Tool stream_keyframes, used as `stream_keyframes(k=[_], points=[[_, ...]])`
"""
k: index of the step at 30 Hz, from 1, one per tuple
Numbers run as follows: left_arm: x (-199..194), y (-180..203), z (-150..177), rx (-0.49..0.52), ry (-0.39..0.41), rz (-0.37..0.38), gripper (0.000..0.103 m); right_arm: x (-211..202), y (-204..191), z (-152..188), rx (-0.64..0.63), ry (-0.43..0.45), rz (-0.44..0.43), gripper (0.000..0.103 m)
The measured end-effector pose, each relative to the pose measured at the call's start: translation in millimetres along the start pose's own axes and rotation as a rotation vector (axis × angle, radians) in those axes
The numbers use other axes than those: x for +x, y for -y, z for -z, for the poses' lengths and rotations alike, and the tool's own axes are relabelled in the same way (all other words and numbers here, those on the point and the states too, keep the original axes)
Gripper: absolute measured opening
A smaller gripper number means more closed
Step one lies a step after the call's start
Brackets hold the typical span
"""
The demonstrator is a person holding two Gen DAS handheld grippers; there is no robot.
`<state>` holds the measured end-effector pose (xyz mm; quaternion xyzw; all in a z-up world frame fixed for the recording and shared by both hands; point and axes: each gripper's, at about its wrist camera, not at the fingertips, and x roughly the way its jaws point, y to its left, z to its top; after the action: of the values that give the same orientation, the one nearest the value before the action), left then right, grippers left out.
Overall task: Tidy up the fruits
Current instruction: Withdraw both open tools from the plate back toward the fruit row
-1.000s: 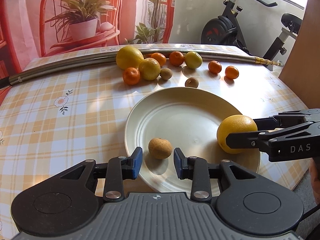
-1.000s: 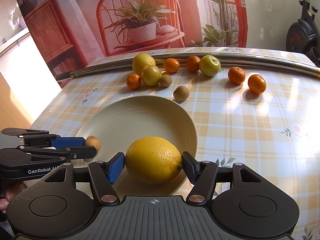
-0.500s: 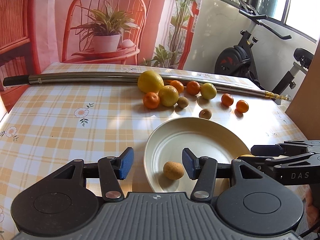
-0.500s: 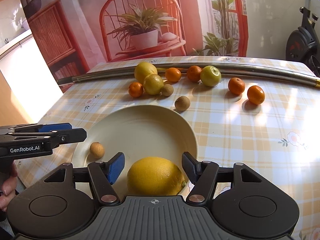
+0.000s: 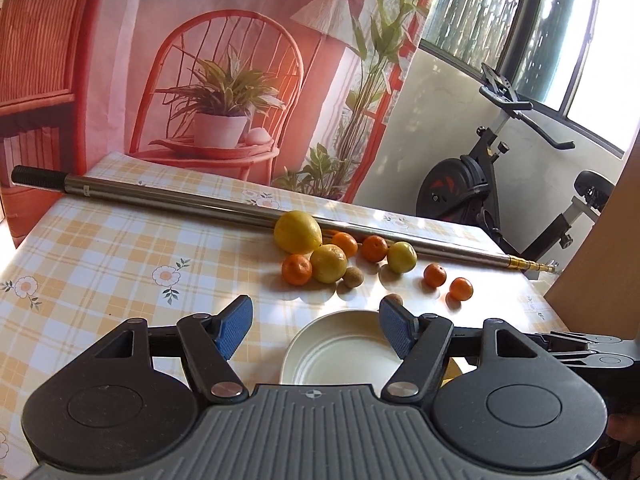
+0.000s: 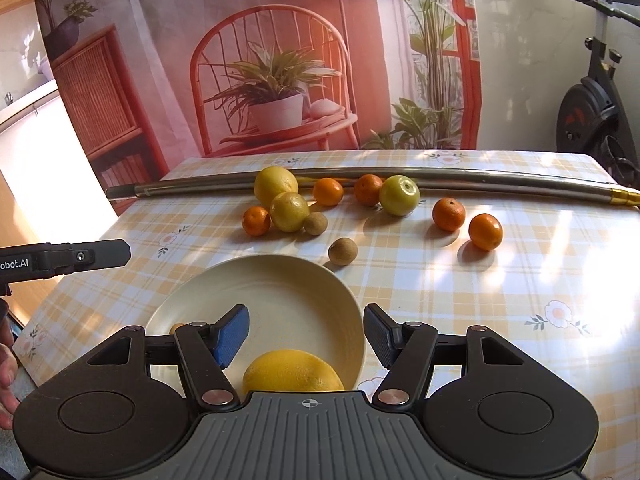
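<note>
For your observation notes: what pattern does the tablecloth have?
The tablecloth has a yellow-and-white check with small flower prints, clearest in the right wrist view.

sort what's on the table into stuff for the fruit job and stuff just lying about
For the job:
- round cream plate
- big yellow citrus on the plate
- small brown fruit at the plate's left rim
- loose oranges, yellow and brown fruits beyond the plate

Lying about:
- long metal pole
- black exercise bike
</note>
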<state>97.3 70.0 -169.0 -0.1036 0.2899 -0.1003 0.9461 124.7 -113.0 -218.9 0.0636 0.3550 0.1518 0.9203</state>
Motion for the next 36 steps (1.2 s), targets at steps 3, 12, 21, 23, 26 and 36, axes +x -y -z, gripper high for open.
stream_keyframes(k=[3, 12, 21, 23, 26, 36], points=[[2, 1, -7, 0.005, -0.014, 0.013, 0.072, -4, 5, -8, 0.008, 0.026, 0.016, 0.060], [11, 3, -24, 0.129, -0.061, -0.100, 0.087, -11, 17, -37, -0.024, 0.102, 0.059, 0.073], [20, 7, -34, 0.139, -0.026, -0.119, 0.092, -4, 35, -58, -0.014, 0.134, 0.107, 0.087], [24, 7, -34, 0.142, -0.025, -0.101, 0.092, -2, 41, -58, 0.001, 0.137, 0.123, 0.095], [32, 6, -35, 0.147, -0.049, -0.089, 0.092, 0, 51, -57, 0.030, 0.140, 0.124, 0.096], [64, 14, -35, 0.209, -0.098, -0.080, 0.087, 13, 76, -54, 0.064, 0.109, 0.129, 0.092]])
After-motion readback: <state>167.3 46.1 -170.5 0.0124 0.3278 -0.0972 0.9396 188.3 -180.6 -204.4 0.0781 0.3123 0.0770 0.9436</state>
